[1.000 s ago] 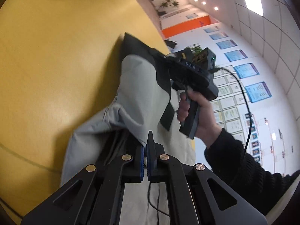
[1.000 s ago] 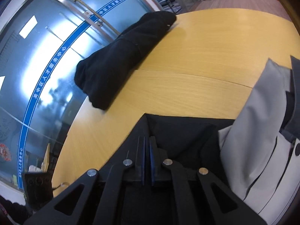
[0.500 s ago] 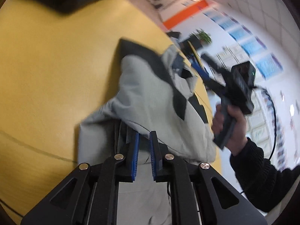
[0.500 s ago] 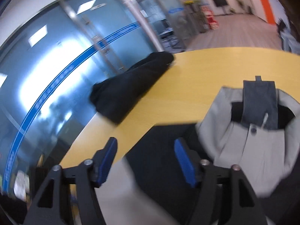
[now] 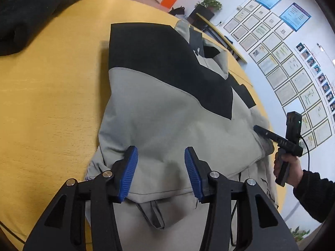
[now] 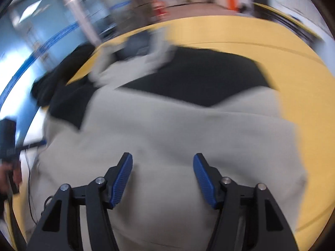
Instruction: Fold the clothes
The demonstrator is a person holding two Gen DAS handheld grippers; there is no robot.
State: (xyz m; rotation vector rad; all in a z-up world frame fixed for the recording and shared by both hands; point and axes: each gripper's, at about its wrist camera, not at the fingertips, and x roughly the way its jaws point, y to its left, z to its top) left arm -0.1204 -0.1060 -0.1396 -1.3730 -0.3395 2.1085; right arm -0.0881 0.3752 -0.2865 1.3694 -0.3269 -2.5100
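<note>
- Grey-and-black jacket [image 5: 167,108] lying on yellow tabletop [image 5: 52,87], partly folded: panel laid over body, black yoke and collar at far end, hem end nearest.
- Left gripper [image 5: 161,163]: jaws wide apart, nothing between the blue pads, hanging just above near edge of the folded grey panel.
- Right gripper [image 6: 163,171]: jaws spread too, empty, over grey cloth near the hem; view motion-blurred, so contact with cloth not readable.
- In left view, right gripper's tip sits at jacket's right-hand edge, right hand [image 5: 286,165] on its grip.
- Key relation: jacket straight ahead of both sets of jaws, long axis running away from them, hem near, collar far. Near corners split evenly, left corner under left gripper, right edge under right one.
- Loose strap or drawcord and a lower layer poking out below the folded edge, close to left jaws; likely snag point.
- Judgement: fold mid-way, not a finished bundle; could suit release after a flap was laid or approach for another fold.
- Surface: smooth wood laminate, a seam line visible.
- Second dark garment [image 5: 31,10] heaped at far left, well apart.
- Room: office hall, framed notices on wall, glass partition, orange pillar.
</note>
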